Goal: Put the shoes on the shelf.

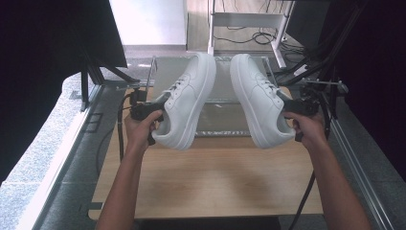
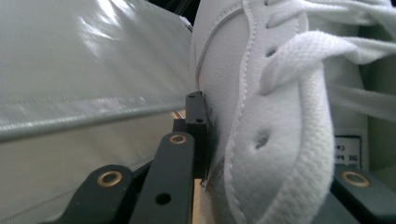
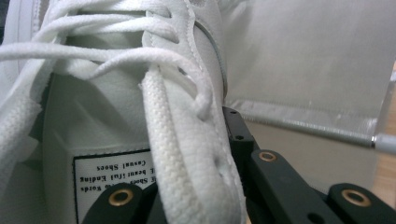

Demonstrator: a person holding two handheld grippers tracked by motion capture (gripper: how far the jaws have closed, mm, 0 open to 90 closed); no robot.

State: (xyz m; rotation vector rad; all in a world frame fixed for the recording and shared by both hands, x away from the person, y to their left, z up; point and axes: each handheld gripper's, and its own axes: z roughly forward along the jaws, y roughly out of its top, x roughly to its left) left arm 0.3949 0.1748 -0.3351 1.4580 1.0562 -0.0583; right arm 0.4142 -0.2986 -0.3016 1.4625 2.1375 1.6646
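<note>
Two white lace-up sneakers hang in the air above the table, toes pointing away from me. The left sneaker [image 1: 189, 98] is pinched at its collar by my left gripper [image 1: 155, 109], whose jaws close on the side wall next to the laces [image 2: 299, 60]. My right gripper [image 1: 292, 108] is shut on the collar of the right sneaker [image 1: 261, 98]; close up, its jaws clamp the eyelet edge [image 3: 187, 154] beside the tongue label [image 3: 116, 179]. Both soles tilt inward toward each other.
A wooden tabletop [image 1: 225, 177] lies below. Behind the shoes stands a clear-walled tray or box [image 1: 222, 115] with a shiny liner. Black frame struts [image 1: 95, 72] and cables flank both sides; a white rack [image 1: 249, 21] stands at the back.
</note>
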